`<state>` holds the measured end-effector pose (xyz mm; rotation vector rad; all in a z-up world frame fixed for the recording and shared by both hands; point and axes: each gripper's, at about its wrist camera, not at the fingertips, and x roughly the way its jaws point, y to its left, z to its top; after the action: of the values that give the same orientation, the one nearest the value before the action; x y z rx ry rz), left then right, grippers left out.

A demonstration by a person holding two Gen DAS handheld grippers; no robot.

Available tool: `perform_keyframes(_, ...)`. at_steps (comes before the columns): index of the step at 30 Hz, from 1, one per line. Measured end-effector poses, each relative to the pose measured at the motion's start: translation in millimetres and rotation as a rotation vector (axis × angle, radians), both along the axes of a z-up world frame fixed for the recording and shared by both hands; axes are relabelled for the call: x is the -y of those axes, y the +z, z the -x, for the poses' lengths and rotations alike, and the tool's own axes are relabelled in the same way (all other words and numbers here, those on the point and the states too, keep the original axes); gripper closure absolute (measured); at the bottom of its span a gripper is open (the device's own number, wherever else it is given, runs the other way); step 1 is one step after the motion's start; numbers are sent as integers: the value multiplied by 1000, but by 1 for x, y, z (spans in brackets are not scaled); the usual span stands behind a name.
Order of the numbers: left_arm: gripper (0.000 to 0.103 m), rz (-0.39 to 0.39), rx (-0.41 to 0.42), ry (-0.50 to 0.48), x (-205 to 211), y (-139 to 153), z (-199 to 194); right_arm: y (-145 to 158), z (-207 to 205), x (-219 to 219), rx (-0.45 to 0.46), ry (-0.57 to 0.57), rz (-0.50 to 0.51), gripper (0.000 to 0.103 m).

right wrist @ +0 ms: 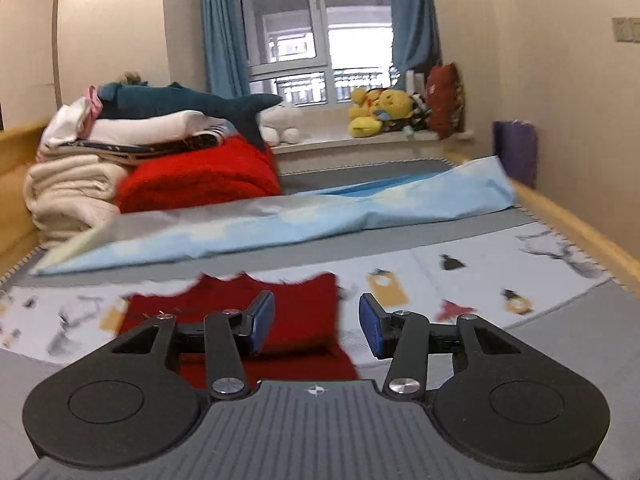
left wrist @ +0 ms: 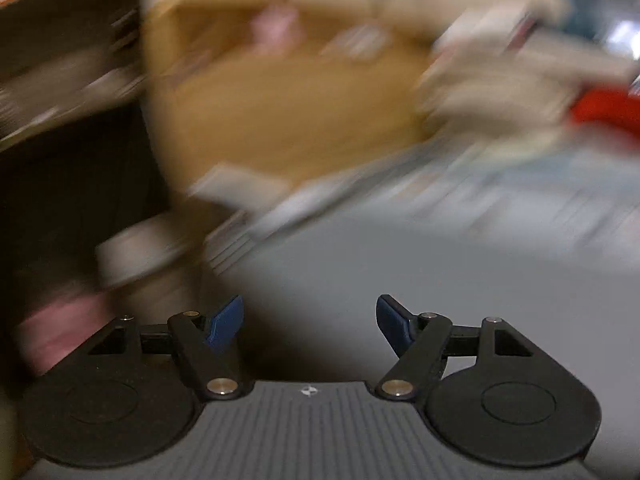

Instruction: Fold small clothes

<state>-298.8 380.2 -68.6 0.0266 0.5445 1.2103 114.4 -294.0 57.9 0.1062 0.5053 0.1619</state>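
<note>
A small dark red garment (right wrist: 296, 316) lies flat on a white printed mat (right wrist: 500, 276) on the bed, its far edge ragged. My right gripper (right wrist: 316, 324) is open and empty just above the garment's near right part. My left gripper (left wrist: 310, 322) is open and empty over a grey surface (left wrist: 380, 272). The left wrist view is heavily blurred and the garment does not show there.
A stack of folded blankets, red (right wrist: 200, 180) and cream (right wrist: 68, 192), with a plush shark (right wrist: 180, 100) on top stands at the back left. A light blue sheet (right wrist: 280, 224) lies across the bed. Wooden bed rails (right wrist: 580, 224) run along the sides. Plush toys (right wrist: 380, 112) sit on the windowsill.
</note>
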Motion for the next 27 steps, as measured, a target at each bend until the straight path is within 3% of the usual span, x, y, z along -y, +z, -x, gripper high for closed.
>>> perform_keyframes(2,25,6,-102,129,-15,-43,53,0,5,10,-11,-47,-44,54)
perform_keyframes(4,25,8,-164,195,-19,-72,94,1,10,19,0,-72,-68,54)
perform_keyframes(8,24,11,-197,210,-17,-94,132,-10,5,30,-77,-126,-22,54)
perform_keyframes(14,19,-9,-210,265,-26,-116,148,-20,3,49,-136,-263,-84,54)
perform_keyframes(20,18,42,-194,290,-70,-138,159,-17,10,38,-124,-235,-70,53)
perform_keyframes(24,18,-38,-135,264,-75,-119,153,-15,14,31,-120,-205,-24,53)
perform_keyframes(27,18,-56,-81,213,-68,-96,129,-16,13,31,-124,-204,-5,53)
